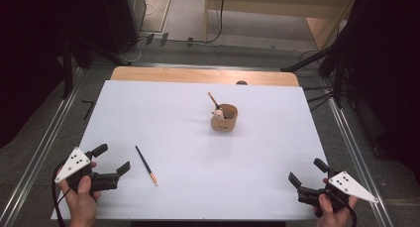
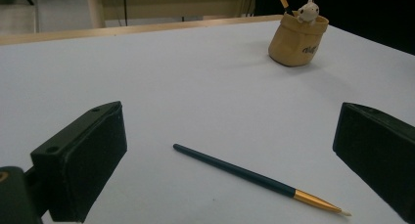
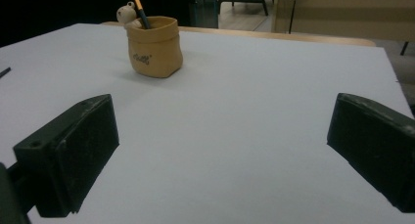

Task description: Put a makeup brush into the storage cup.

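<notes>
On the tabletop, at 7 o'clock: left gripper (image 1: 113, 160), held low by the person's left hand (image 1: 81, 199), jaws spread wide and holding nothing.
Workpiece: dark brush (image 1: 146, 165) with a gold ferrule — lying flat on the white tabletop (image 1: 163, 113), just beside the left gripper at its 3 o'clock, tip toward the near edge.
Left gripper view: brush (image 2: 254, 179) lies crosswise ahead of and between the two jaws, touching neither.
Destination, as judged: tan holder cup (image 1: 225, 118) slightly past centre toward 1 o'clock, upright, already carrying one brush (image 1: 213, 100) and a small white figure (image 1: 218, 114) at its rim.
Step in hand: approach — the loose brush is not yet grasped; the work appears to be collecting it for the cup.
Next move calls for: lowering the left jaws either side of the handle near mid-length, closing across the shaft, not along it; a thin round shaft may roll on the smooth sheet, so the close should be square and gentle.
Right gripper (image 1: 308, 176): at 5 o'clock, held by the right hand (image 1: 337, 212), jaws wide apart, nothing between them, well apart from cup and brush.
Right gripper view: cup (image 3: 154, 47) stands ahead at 11 o'clock, bare tabletop between.
Hand pose: both forearms enter from the near edge, grippers angled inward toward the table centre.
</notes>
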Demonstrator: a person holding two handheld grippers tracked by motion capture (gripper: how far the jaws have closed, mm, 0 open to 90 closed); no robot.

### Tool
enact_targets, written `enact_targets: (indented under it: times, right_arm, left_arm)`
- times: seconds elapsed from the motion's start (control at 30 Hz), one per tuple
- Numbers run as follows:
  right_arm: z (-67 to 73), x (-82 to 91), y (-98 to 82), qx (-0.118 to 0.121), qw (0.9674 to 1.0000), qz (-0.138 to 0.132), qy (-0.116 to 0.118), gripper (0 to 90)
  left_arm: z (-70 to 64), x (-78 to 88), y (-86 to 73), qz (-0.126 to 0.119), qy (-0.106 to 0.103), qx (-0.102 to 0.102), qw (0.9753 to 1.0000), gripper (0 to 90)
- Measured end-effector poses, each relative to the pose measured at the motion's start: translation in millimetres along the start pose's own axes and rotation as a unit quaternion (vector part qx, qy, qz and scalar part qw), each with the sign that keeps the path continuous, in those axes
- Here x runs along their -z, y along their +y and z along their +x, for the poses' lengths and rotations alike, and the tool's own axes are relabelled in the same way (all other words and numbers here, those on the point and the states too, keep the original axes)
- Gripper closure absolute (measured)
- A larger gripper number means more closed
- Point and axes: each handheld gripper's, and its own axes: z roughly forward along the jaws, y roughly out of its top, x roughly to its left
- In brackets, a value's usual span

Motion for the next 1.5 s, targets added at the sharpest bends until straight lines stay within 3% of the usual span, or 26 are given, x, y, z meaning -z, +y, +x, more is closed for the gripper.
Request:
enact_targets:
  times: [0.57,1.5]
  right_arm:
    - [-3.1,5.3,-0.9,-0.016,0.9998,-0.008,0.001,0.0]
    - [3.4,3.6,3.1,-0.003,0.9999,-0.010,0.013,0.0]
  left_arm:
    - [-3.9,1.0,1.4,-0.001,-0.003,0.000,1.0000,0.3]
    - [-18.9,-7.4,14.5,0.003,-0.014,-0.008,0.9999,0.3]
